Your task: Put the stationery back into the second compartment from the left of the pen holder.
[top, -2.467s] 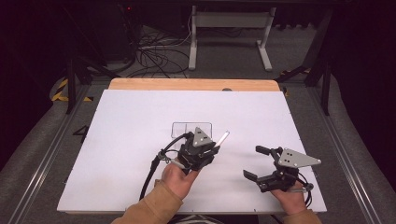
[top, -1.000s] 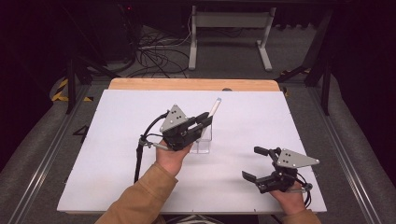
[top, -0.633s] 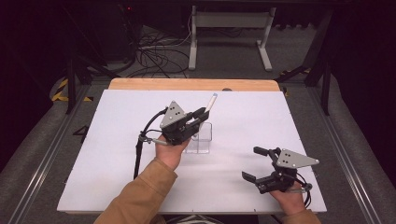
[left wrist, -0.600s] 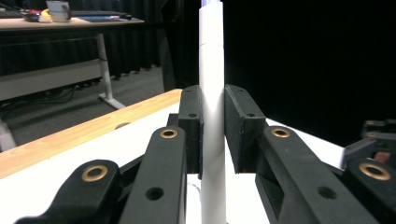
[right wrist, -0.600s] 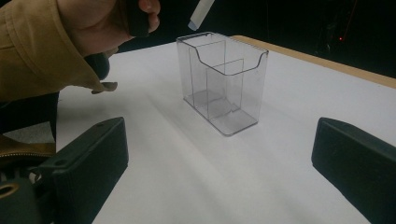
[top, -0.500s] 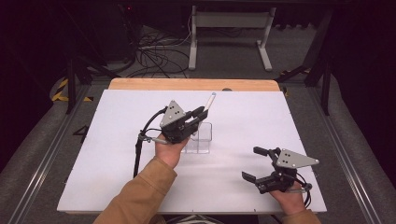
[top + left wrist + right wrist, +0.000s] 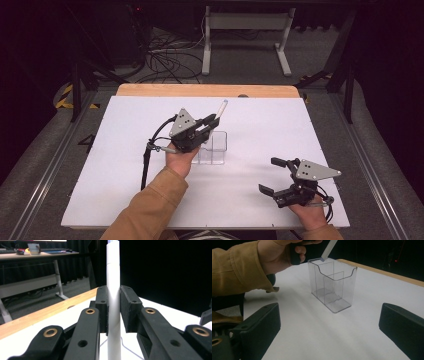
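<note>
White pen (image 7: 113, 302) tilted, tip at rim of clear upright divided holder (image 7: 334, 285)

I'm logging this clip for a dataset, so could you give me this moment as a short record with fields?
setting: white table with a wooden far edge
left gripper: shut on a white pen
pen position: lower tip at the rim of the clear holder, tilted, not yet inside
holder: upright, divided into compartments, nothing in it
right gripper: open, holding nothing, near the table's front right
likely next step: lowering the pen into the holder

White table (image 7: 125, 170), wood far edge; clear divided box (image 7: 216, 150) near centre, seemingly empty.
</note>
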